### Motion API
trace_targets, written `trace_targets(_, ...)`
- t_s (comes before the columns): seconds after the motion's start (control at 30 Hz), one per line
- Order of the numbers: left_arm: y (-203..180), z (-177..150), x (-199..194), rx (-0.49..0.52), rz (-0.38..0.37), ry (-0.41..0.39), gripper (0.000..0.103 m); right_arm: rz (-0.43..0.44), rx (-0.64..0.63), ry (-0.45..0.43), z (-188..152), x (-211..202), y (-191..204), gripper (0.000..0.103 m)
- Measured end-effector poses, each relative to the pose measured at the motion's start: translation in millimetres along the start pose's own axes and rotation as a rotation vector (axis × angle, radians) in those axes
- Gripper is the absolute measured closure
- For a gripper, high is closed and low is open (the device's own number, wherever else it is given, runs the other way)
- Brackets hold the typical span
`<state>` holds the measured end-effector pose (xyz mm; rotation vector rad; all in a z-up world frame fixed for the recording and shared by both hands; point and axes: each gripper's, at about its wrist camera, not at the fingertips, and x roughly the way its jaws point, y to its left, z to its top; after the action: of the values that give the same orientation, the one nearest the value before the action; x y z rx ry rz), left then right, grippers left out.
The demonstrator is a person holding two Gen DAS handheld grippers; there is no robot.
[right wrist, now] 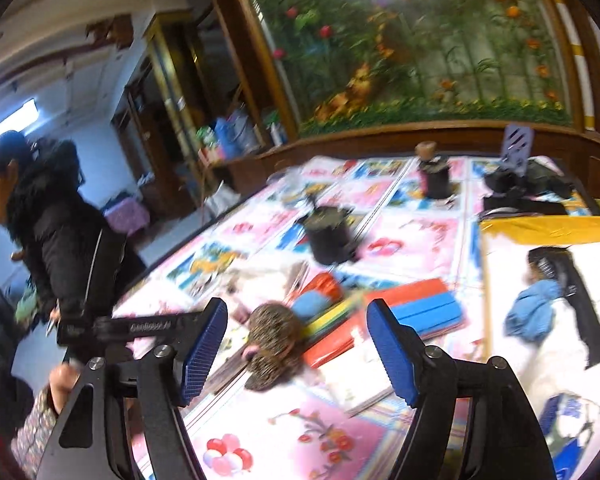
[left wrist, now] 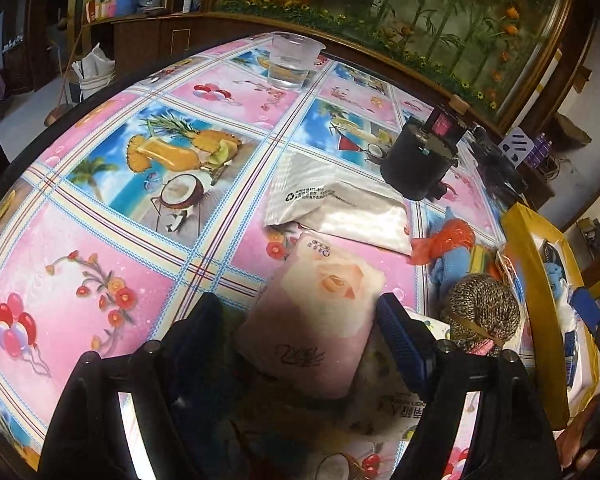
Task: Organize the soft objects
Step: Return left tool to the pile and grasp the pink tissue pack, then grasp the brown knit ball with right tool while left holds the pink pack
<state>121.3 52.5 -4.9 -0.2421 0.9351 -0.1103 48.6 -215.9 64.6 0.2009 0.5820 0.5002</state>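
Straddling a pink rose-printed tissue pack [left wrist: 316, 320] without pressing it, the left tool [left wrist: 300, 332] stands apart. Nearby, the right tool [right wrist: 296, 348] gapes, empty, before a speckled yarn ball [right wrist: 274, 340]. Farther along the bench [left wrist: 100, 220]: white pouch [left wrist: 340, 208], clear cup [left wrist: 290, 62].

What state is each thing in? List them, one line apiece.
Left gripper: open, straddling the pink tissue pack without pressing it.
Right gripper: open, empty.
Pink tissue pack: flat on the table, sealed.
White pouch: lying flat.
Plastic cup: upright, partly filled with clear liquid.
Yarn ball: wound, banded, beside the yellow box.
Yellow box: open, items inside.
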Motion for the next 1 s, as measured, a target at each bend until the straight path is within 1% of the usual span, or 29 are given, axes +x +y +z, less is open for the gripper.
trace_targets(0.07, -0.8, 2.8, 3.4, 0.029, 0.031, 0.005, 0.023, 0.011, -0.010, 0.024, -2.4, 10.3, 6.0, 0.026)
trace_targets(0.17, -1.6, 5.7, 5.9, 0.056, 0.043, 0.007, 0.023, 0.025, -0.018, 0.058, -6.2, 24.4, 12.2, 0.026)
trace_targets(0.2, -1.6, 6.2, 6.1, 0.059, 0.054, 0.005, 0.022, 0.028, -0.020, 0.069, -8.2, 27.0, 14.9, 0.026)
trace_targets(0.27, 1.2, 6.6, 4.7, 0.045, 0.073, -0.004, 0.022, 0.026, -0.029, 0.093, -9.6, 35.5, 19.4, 0.026)
trace_targets(0.33, 8.8, 7.7, 1.2, 0.008, 0.122, -0.029, 0.022, 0.003, -0.048, 0.120, -11.8, 47.6, 24.9, 0.026)
trace_targets(0.37, 13.9, 8.4, 0.6, -0.015, 0.129, -0.032, 0.022, -0.009, -0.055, 0.137, -12.6, 52.3, 27.1, 0.026)
trace_targets(0.4, 18.5, 9.4, 1.1, -0.036, 0.121, -0.028, 0.022, -0.020, -0.058, 0.159, -14.5, 58.6, 28.6, 0.026)
trace_targets(0.47, 20.8, 9.6, 0.7, -0.046, 0.120, -0.030, 0.022, -0.032, -0.055, 0.193, -16.8, 68.2, 30.5, 0.026)
trace_targets(0.53, 15.1, 8.7, 2.4, -0.019, 0.137, -0.028, 0.020, -0.051, -0.059, 0.206, -18.3, 75.2, 31.8, 0.026)
trace_targets(0.57, 11.5, 7.9, 4.2, -0.004, 0.146, -0.025, 0.018, -0.062, -0.064, 0.204, -17.8, 78.3, 33.2, 0.026)
trace_targets(0.6, 7.4, 6.9, 7.0, 0.016, 0.159, -0.013, 0.014, -0.070, -0.073, 0.202, -18.0, 82.0, 35.1, 0.026)
trace_targets(0.63, 3.3, 6.0, 9.0, 0.036, 0.177, -0.009, 0.013, -0.083, -0.090, 0.213, -18.6, 88.1, 37.1, 0.028)
trace_targets(0.67, -1.0, 5.2, 11.1, 0.057, 0.198, -0.005, 0.013, -0.105, -0.108, 0.233, -20.6, 93.4, 39.5, 0.035)
trace_targets(0.7, -3.3, 4.5, 11.8, 0.070, 0.205, -0.004, 0.017, -0.112, -0.116, 0.251, -22.4, 96.8, 41.0, 0.057)
trace_targets(0.73, -4.9, 4.1, 10.4, 0.079, 0.210, -0.014, 0.037, -0.099, -0.111, 0.262, -23.3, 98.2, 40.9, 0.057)
trace_targets(0.77, -5.8, 3.9, 8.3, 0.083, 0.212, -0.025, 0.048, -0.078, -0.102, 0.257, -22.9, 96.2, 40.3, 0.057)
trace_targets(0.8, -4.8, 4.0, 6.8, 0.079, 0.201, -0.032, 0.065, -0.068, -0.099, 0.247, -21.8, 92.9, 40.4, 0.057)
trace_targets(0.83, -2.7, 4.5, 5.7, 0.069, 0.189, -0.035, 0.078, -0.068, -0.106, 0.224, -20.2, 88.7, 41.9, 0.057)
trace_targets(0.9, 4.6, 5.8, 3.9, 0.031, 0.161, -0.039, 0.081, -0.060, -0.119, 0.179, -17.0, 80.2, 44.8, 0.057)
trace_targets(1.0, 9.1, 5.7, -0.7, 0.006, 0.139, -0.052, 0.082, -0.027, -0.120, 0.144, -13.7, 72.4, 46.9, 0.057)
